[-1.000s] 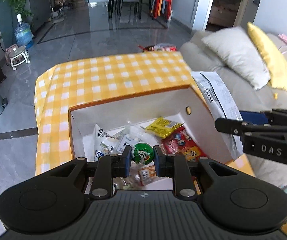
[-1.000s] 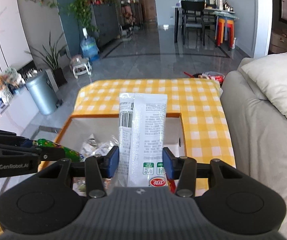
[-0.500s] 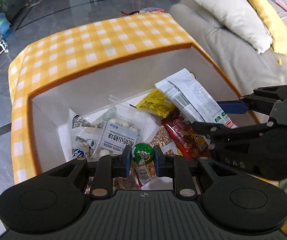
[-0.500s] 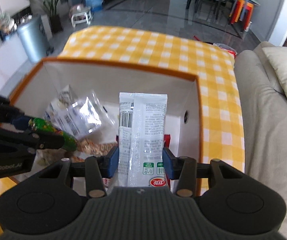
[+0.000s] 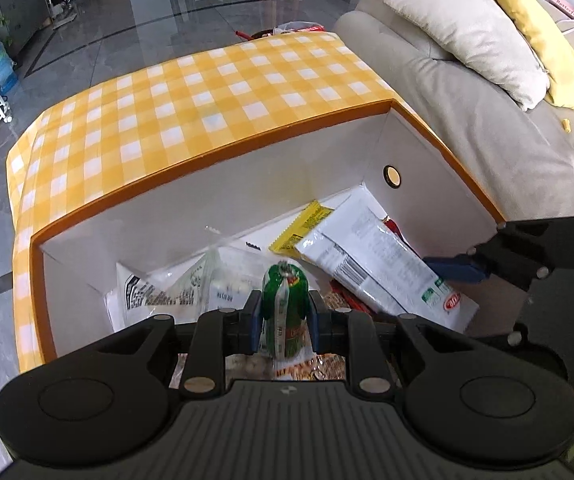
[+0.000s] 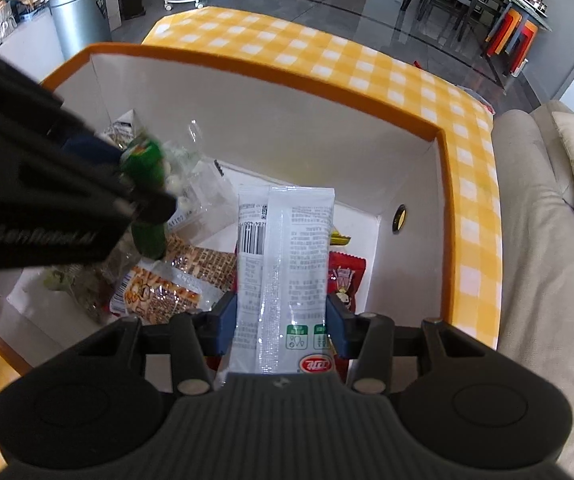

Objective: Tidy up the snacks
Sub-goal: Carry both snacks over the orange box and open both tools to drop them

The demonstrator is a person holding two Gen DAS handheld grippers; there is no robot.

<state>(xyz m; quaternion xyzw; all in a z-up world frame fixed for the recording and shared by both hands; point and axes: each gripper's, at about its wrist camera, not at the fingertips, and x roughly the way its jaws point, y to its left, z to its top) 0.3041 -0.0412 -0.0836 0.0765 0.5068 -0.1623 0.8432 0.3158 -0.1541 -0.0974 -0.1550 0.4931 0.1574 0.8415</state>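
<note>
1. Table w/ yellow check cloth (image 5: 191, 96), sofa (image 5: 467, 92) just beside it on the right. Big orange-rimmed box (image 5: 215, 156) sits on the cloth, white inside, open top.
2. Progress: box already holds a pile – clear bags (image 6: 191, 184), peanut-type pack (image 6: 159, 292), red pack (image 6: 345, 276), yellow sachet (image 5: 301, 228). No loose snacks visible on the cloth, so prob. near the end; two items not yet dropped. Rest of room out of view, can't be sure.
3. Right gripper (image 6: 283, 320): jaws partly closed, clamped on the long white packet (image 6: 285, 256) at its lower end. Packet is inside the box's mouth on the right side, long axis running away from the gripper, far end angled down toward the yellow sachet and the far wall.
4. Left gripper (image 5: 285, 322): closed tight on the small green pack (image 5: 285, 304). Pack is over the box's left-centre pile, long axis roughly along the fingers, crimped tip pointing fwd/down into the box.
5. Left to do: let go of both.
</note>
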